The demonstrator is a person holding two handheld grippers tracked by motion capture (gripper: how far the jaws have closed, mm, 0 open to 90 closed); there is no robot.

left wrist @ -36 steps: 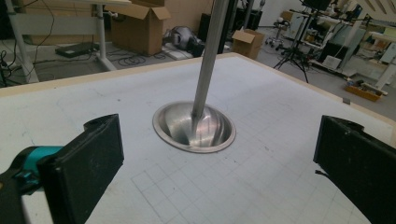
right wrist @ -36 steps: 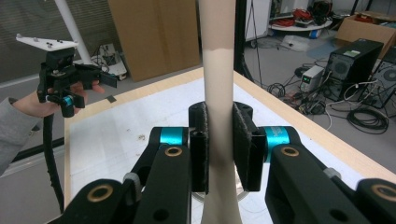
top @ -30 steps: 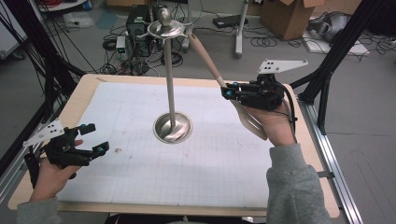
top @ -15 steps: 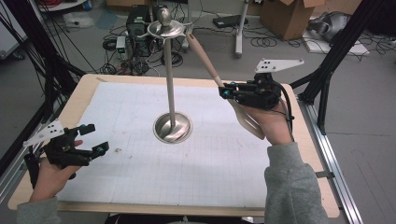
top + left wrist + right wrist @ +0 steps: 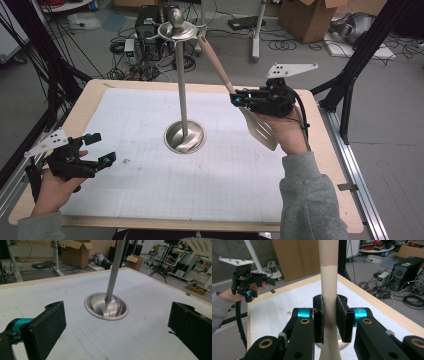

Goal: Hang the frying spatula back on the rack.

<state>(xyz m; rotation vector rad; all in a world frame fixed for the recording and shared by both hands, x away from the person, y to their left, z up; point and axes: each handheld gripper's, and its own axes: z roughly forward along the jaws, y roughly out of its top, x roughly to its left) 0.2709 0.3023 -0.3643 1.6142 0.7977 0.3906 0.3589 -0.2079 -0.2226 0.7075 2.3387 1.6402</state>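
**Spatula gripped beside the metal stand**

Your right hand-held gripper [image 5: 239,98] is clenched on the beige spatula [image 5: 260,131], its pads pressing the handle from both sides. The slotted blade hangs below the jaws, near your palm; the handle rises up and away toward the top disc of the metal stand [image 5: 181,90]. That stand's round base sits on the counter [image 5: 320,125], to the left of this gripper. Your left hand-held gripper [image 5: 99,148] rests low, jaws wide apart and empty, with the stand's base ahead of it.
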